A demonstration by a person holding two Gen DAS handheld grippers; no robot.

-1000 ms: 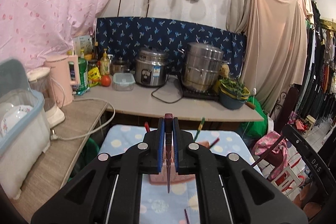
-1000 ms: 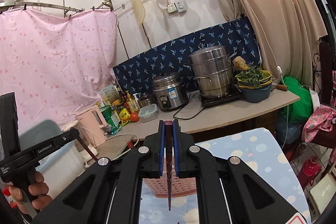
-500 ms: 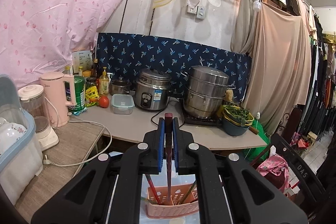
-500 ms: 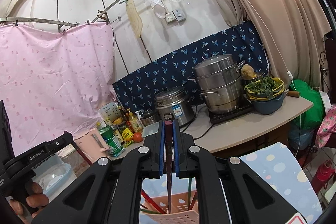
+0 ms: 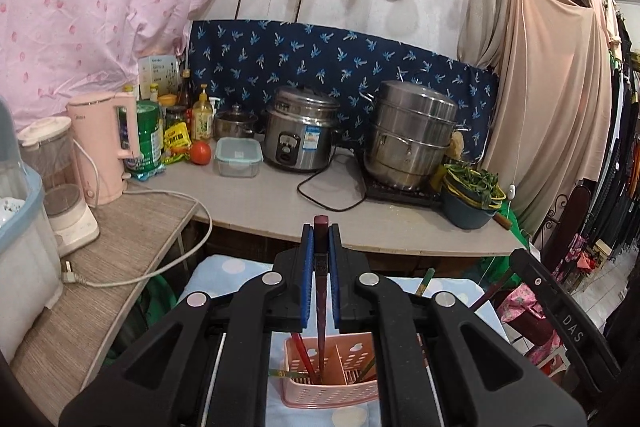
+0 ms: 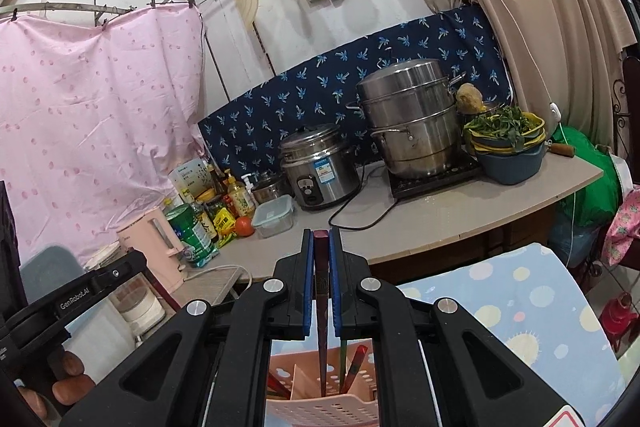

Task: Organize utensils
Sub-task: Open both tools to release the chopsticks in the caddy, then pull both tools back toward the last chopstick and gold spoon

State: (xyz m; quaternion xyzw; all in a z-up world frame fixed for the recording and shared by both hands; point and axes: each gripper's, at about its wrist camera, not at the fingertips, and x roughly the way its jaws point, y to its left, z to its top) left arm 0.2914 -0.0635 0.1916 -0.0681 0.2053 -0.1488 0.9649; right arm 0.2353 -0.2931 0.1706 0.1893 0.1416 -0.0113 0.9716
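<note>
Left hand-held gripper (image 5: pixel 320 263) clamped on a dark red chopstick (image 5: pixel 320 311), tip down inside the pink utensil basket (image 5: pixel 332 393) on the dotted-cloth desk (image 5: pixel 218 267), right hand-held gripper (image 6: pixel 321 269) likewise clamped on another dark chopstick (image 6: pixel 322 339) over the same basket's compartment.

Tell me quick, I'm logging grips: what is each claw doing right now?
Left claw: closed on a dark red chopstick.
Right claw: closed on another dark red chopstick.

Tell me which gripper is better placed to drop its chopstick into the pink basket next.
Probably the left gripper: its chopstick tip is already inside the pink basket. The right's is too, so it's close.
</note>
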